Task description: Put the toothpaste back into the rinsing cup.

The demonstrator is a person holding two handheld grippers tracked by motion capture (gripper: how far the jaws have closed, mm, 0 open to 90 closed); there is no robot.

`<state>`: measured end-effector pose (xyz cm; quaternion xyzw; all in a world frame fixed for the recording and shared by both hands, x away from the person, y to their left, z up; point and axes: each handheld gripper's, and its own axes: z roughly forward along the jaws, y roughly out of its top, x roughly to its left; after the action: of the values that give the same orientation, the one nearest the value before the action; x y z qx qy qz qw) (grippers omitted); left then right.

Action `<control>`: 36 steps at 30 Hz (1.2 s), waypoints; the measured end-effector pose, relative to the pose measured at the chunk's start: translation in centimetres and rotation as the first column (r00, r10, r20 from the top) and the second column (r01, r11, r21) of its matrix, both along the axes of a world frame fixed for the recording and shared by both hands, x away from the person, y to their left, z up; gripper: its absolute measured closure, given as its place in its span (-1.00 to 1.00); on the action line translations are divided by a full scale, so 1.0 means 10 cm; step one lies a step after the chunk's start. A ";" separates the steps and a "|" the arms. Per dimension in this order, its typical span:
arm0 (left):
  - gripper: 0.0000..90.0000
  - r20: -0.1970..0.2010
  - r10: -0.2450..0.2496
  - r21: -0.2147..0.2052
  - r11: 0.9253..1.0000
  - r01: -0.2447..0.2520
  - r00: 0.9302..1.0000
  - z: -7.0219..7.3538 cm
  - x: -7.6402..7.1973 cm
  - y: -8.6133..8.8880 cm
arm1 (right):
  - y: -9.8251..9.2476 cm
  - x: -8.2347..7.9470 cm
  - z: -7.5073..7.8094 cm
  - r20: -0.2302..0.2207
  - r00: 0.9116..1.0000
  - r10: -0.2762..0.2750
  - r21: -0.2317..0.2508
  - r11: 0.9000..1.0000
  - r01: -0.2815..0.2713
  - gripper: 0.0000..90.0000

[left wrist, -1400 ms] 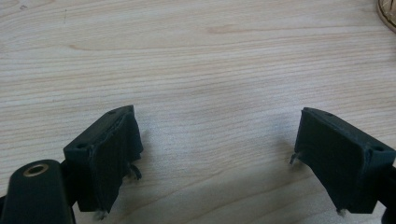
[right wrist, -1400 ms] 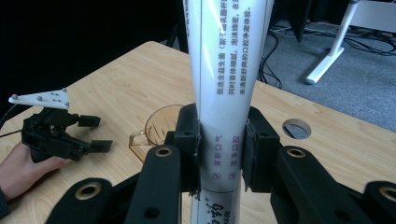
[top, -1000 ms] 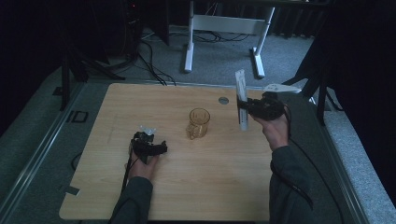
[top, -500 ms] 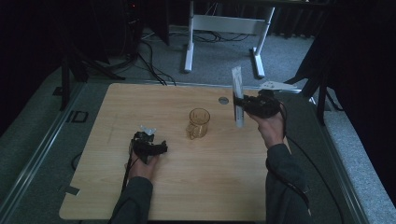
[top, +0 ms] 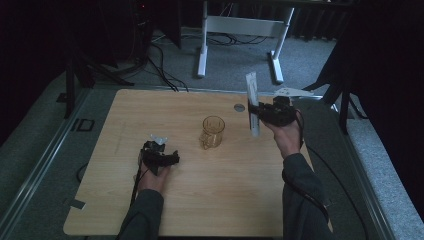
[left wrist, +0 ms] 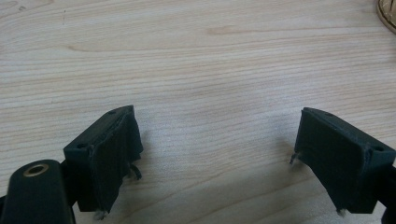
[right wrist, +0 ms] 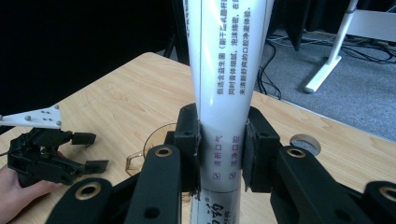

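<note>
The right hand-held gripper (top: 256, 111) clamped a white tube (top: 252, 102) upright above the bench (top: 240, 200), right of the glass mug (top: 212, 131). The left hand-held gripper (left wrist: 215, 154) rested wide apart, holding nothing.

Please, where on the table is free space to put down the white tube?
Free patches: the table behind the left gripper, and the near strip between the two forearms. It is tighter between the glass mug and the tube held by the right gripper.
</note>
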<state>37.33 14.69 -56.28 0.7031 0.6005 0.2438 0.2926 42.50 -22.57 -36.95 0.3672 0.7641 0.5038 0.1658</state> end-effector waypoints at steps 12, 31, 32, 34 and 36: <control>-0.71 0.002 0.000 0.000 1.000 0.000 1.000 0.00 0.00 0.00 | 0.04 0.06 0.02 0.000 1.000 -0.004 -0.003 1.000 0.004 0.59; -0.71 0.000 -0.001 0.001 1.000 0.001 1.000 0.00 0.00 0.00 | 0.14 0.13 0.04 0.008 1.000 -0.006 0.002 1.000 0.006 0.59; -0.71 0.000 -0.001 0.000 1.000 0.001 1.000 0.00 0.00 0.00 | 0.14 0.13 0.04 0.009 1.000 -0.007 0.003 1.000 0.007 0.59; -0.71 0.000 -0.001 0.000 1.000 0.001 1.000 0.00 0.00 0.00 | 0.15 0.14 0.05 0.004 1.000 -0.010 0.009 1.000 0.010 0.59; -0.71 0.000 -0.001 0.001 1.000 0.001 1.000 0.00 0.00 0.00 | 0.16 0.15 0.05 0.005 1.000 -0.011 0.012 1.000 0.011 0.59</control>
<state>37.37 14.67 -56.28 0.7035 0.6000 0.2439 0.2926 43.99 -21.02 -36.42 0.3711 0.7586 0.5086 0.1679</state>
